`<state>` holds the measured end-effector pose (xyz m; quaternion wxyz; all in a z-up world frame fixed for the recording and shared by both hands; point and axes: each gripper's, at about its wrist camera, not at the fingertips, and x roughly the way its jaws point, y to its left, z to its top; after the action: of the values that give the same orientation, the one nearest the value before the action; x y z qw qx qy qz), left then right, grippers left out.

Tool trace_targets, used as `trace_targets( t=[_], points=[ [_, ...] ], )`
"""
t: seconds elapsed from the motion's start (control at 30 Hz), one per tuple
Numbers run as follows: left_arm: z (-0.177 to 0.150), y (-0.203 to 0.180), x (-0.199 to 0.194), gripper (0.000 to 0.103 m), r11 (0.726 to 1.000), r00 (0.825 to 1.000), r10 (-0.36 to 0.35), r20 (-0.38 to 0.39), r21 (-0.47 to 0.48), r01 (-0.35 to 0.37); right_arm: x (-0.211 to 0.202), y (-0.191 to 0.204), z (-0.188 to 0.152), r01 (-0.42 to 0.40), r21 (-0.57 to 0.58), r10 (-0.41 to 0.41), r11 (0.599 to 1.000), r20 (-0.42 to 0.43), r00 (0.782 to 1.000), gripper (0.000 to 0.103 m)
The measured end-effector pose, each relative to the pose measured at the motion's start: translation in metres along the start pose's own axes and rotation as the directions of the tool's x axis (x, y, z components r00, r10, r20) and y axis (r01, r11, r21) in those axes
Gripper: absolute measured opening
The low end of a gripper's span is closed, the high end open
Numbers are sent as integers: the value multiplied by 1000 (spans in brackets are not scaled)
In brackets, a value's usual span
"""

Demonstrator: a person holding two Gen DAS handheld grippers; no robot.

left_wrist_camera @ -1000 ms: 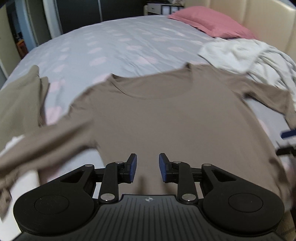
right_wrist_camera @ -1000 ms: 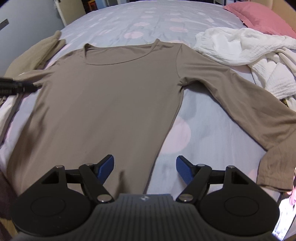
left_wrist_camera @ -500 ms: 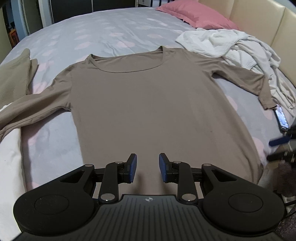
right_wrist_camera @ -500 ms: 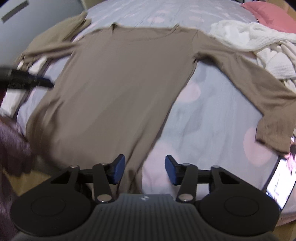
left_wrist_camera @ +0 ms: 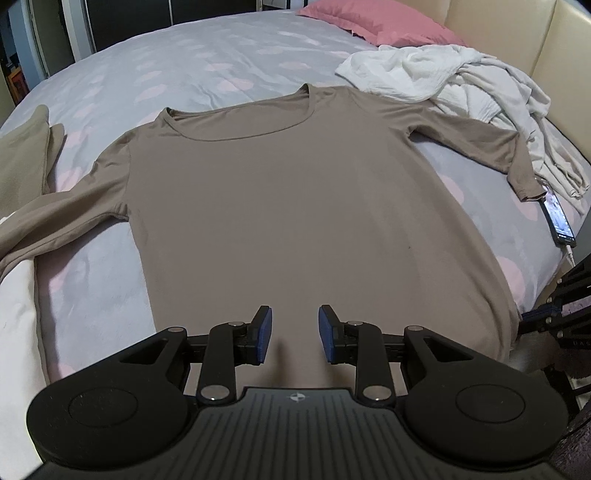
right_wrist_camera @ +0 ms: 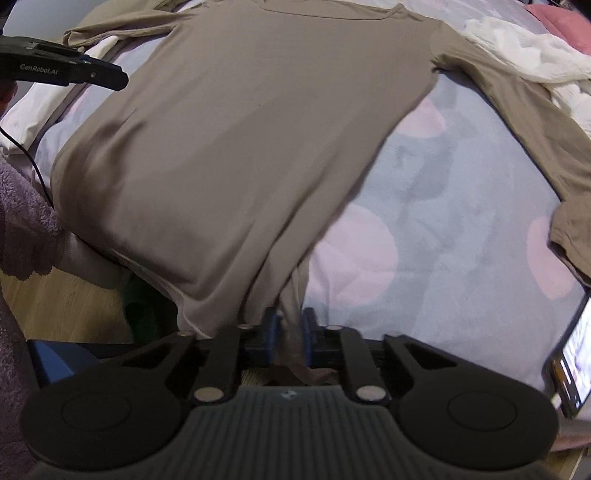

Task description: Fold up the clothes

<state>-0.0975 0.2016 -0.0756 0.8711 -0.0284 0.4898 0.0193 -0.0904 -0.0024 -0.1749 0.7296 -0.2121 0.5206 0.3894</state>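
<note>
A taupe long-sleeved shirt (left_wrist_camera: pixel 295 192) lies flat on the bed, neck away from me and both sleeves spread out. My left gripper (left_wrist_camera: pixel 294 334) hovers open above the middle of the shirt's hem with nothing between its blue pads. My right gripper (right_wrist_camera: pixel 290 328) is shut on the shirt's (right_wrist_camera: pixel 240 140) bottom right hem corner at the bed's edge, and fabric bunches between its pads. The left gripper's black body (right_wrist_camera: pixel 62 70) shows at the upper left of the right wrist view.
A white garment pile (left_wrist_camera: pixel 461 81) and a pink pillow (left_wrist_camera: pixel 373 24) lie at the far right. A lit phone (left_wrist_camera: pixel 559 219) rests by the right sleeve cuff. Another taupe garment (left_wrist_camera: pixel 22 158) and white cloth (left_wrist_camera: pixel 14 314) lie left. A fuzzy purple sleeve (right_wrist_camera: pixel 22 236) is at the left.
My right gripper has dropped to the bed's edge and shut on the shirt's hem corner. My left gripper has drawn back toward the hem and stays open.
</note>
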Motion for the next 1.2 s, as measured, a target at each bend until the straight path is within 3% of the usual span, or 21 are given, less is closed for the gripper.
trace_targets(
  t=[0.43,0.57,0.67,0.73,0.83,1.0,1.2],
  points=[
    [-1,-5,9,26,999,999,1,-40,40,1,-48,-7,-13,25,123,-19,992,-48,999,0],
    [-3,-4,10,26,999,999,7,-52,41,-5,-35,-7,-13,34,139,-23,990,-85,996,0],
    [-5,-1,8,33,999,998,19,-60,28,-18,-18,-10,-12,60,135,-42,989,-134,990,1],
    [-7,3,6,36,999,997,32,-65,15,-31,-13,-13,-10,64,142,-42,988,-155,987,6],
    [-11,10,-1,37,999,997,44,-64,-4,-44,-16,-4,3,44,109,-32,993,-113,993,8],
    [-26,28,-17,37,995,995,75,-70,-58,-79,-21,13,25,12,43,-10,999,-34,999,29],
    [-64,57,-32,37,981,987,113,-115,-143,-130,-15,44,52,-39,-77,39,996,1,999,34]
  ],
)
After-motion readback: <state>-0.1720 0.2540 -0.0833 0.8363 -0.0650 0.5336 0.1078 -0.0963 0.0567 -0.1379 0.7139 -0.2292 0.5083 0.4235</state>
